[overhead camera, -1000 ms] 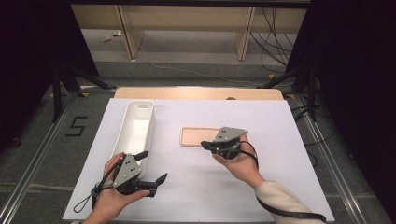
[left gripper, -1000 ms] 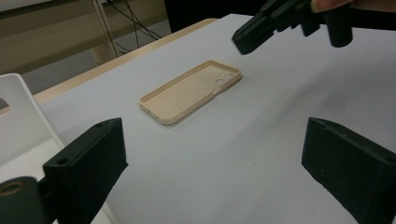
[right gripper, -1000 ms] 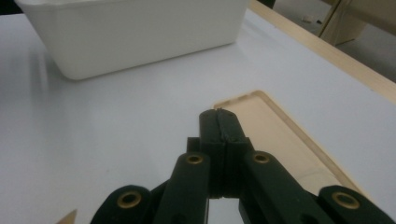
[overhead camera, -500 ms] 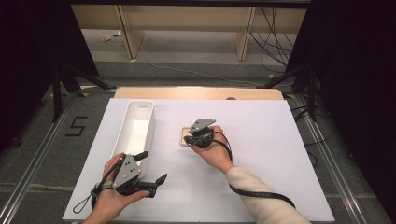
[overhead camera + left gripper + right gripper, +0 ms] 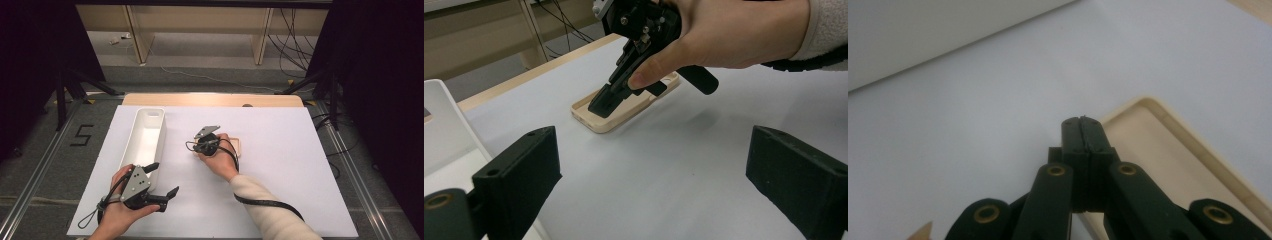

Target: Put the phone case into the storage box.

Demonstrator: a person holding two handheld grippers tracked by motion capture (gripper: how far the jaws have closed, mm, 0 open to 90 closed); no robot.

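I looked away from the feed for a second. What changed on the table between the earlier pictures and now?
The right gripper swept from the right end of the beige phone case across to its left end, toward the white bin, and dipped; its jaws are pressed together, their tips on the case's end, nothing visibly between them. The case, the bin and the open left gripper stayed where they were.
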